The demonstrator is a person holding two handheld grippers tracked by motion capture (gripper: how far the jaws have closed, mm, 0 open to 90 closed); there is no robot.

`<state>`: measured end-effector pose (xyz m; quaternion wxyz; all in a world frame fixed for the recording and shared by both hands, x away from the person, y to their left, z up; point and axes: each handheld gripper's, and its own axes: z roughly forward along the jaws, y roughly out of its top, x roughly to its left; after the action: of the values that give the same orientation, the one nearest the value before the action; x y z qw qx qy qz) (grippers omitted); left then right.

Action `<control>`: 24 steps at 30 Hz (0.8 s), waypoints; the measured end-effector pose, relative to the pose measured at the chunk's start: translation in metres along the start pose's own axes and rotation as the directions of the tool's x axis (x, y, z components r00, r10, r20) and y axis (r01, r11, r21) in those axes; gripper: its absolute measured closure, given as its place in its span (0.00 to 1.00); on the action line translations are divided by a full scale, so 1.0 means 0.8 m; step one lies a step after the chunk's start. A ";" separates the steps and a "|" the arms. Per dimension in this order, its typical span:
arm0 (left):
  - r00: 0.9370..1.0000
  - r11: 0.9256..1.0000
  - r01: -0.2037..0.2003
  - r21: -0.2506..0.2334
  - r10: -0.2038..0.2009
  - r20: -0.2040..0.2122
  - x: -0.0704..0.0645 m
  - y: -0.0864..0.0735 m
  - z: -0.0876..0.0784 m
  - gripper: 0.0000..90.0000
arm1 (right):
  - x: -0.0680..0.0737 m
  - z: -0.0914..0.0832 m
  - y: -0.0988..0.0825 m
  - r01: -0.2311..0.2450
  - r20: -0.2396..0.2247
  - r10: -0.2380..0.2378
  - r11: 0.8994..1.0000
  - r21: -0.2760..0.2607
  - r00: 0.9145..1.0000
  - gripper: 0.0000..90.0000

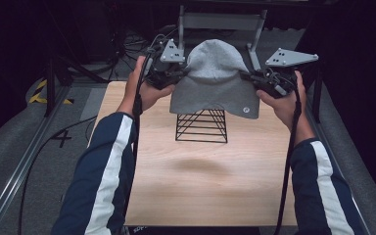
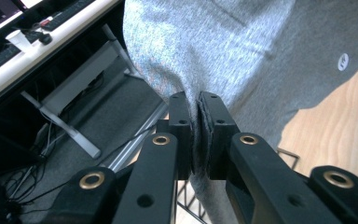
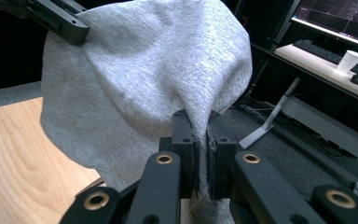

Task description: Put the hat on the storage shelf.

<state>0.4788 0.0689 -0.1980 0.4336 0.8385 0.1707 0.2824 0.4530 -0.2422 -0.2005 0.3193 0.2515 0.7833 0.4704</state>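
Left gripper (image 2: 196, 109): fingers clenched on grey knitted fabric hat (image 1: 214, 78), at its 9 o'clock edge.
Right gripper (image 3: 200, 128): fingers grasping hat at 3 o'clock.
High view: black wire stand (image 1: 201, 126) on wooden table (image 1: 200, 181).

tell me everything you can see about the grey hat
The grey hat is a soft, heathered knit beanie with a rounded crown and a small round white badge near its lower edge. It hangs lifted and stretched between the left gripper and the right gripper, each shut on a fold of its rim at opposite sides. It is held above the black wire stand on the wooden table.
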 end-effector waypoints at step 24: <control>0.998 0.998 0.054 -0.028 -0.054 0.033 0.017 -0.016 0.012 0.94 | -0.004 0.032 -0.015 -0.032 -0.058 0.032 0.999 0.010 0.998 0.94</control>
<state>0.4951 0.0775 -0.2084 0.4558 0.8317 0.1822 0.2596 0.4728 -0.2351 -0.2193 0.2875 0.2515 0.7904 0.4789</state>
